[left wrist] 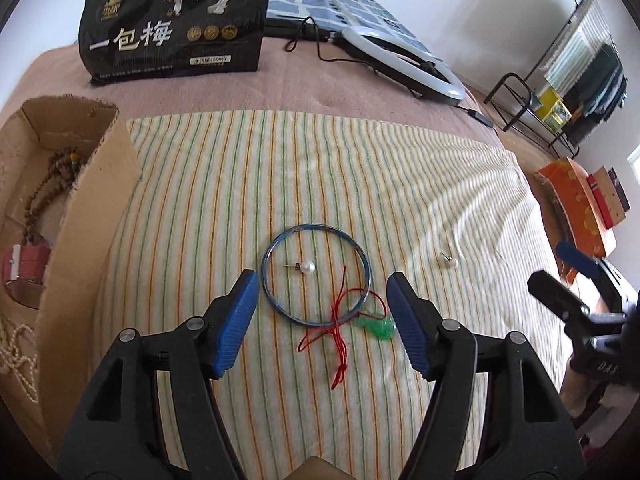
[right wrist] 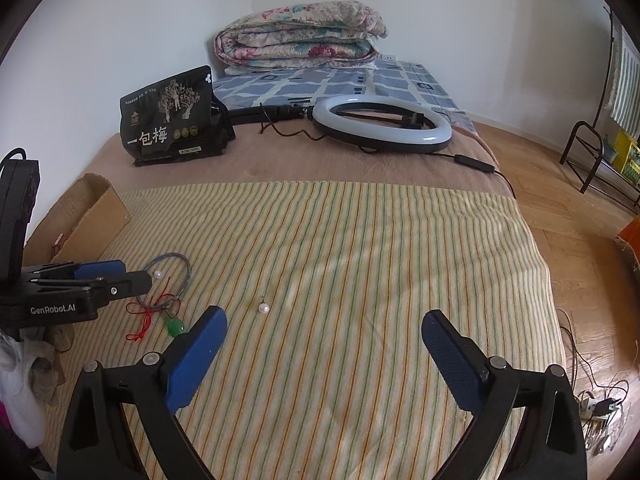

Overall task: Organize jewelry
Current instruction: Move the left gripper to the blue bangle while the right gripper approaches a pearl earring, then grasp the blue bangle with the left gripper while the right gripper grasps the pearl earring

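The left tool (left wrist: 322, 312) hangs wide open over the striped cloth (left wrist: 320, 168) on the bed, its blue pads apart and holding nothing. Between and just beyond its tips lies a blue bangle (left wrist: 316, 276), flat on the cloth. Inside the ring sits a pearl earring (left wrist: 307, 267). A red cord (left wrist: 340, 332) crosses the near edge of the bangle and leads to a green pendant (left wrist: 378, 326) lying close to the right pad. A second pearl earring (left wrist: 451, 261) rests on the cloth well to the right of the bangle.

At the far left stands a cardboard box (left wrist: 92, 200); brown beads (left wrist: 48, 184) and a red watch strap (left wrist: 24, 268) show inside it.

The right tool (right wrist: 322, 342) is also spread wide and empty, over bare cloth, with the lone earring just beyond its left pad. Farther back on the bed are a black snack bag (right wrist: 172, 120), a ring light (right wrist: 380, 122) and a folded quilt (right wrist: 300, 36).
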`<state>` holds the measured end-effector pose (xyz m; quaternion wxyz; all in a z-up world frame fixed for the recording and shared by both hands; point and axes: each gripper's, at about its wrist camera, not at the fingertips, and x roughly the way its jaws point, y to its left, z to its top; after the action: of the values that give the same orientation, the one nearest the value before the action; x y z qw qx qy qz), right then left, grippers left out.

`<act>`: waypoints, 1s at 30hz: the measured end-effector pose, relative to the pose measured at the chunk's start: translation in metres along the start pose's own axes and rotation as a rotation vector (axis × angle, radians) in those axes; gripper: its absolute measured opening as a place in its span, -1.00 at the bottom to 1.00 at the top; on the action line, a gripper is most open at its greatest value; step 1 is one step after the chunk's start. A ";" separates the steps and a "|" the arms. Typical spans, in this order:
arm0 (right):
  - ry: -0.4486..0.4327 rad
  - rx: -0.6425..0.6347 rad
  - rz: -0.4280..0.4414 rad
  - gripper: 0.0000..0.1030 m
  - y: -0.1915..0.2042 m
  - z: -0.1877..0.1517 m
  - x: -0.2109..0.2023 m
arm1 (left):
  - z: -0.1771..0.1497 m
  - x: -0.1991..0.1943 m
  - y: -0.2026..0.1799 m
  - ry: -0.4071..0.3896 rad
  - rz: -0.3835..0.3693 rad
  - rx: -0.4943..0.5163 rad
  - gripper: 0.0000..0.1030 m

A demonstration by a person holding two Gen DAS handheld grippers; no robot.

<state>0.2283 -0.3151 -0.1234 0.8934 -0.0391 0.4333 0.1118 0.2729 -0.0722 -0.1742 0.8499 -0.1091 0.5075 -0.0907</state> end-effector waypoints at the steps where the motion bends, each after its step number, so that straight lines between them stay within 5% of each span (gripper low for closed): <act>1: 0.003 0.003 0.001 0.90 0.000 0.000 0.002 | 0.001 0.003 0.001 0.005 -0.003 -0.012 0.32; 11: 0.026 0.010 0.029 0.79 -0.003 -0.003 0.016 | 0.011 0.027 0.002 0.031 -0.010 -0.069 0.42; 30: 0.055 0.038 0.058 0.71 -0.010 -0.009 0.024 | -0.002 0.039 -0.031 -0.013 0.246 0.104 0.53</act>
<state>0.2385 -0.3217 -0.1482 0.8781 -0.0127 0.4608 0.1284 0.2877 -0.1128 -0.1991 0.8623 -0.0026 0.5062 -0.0112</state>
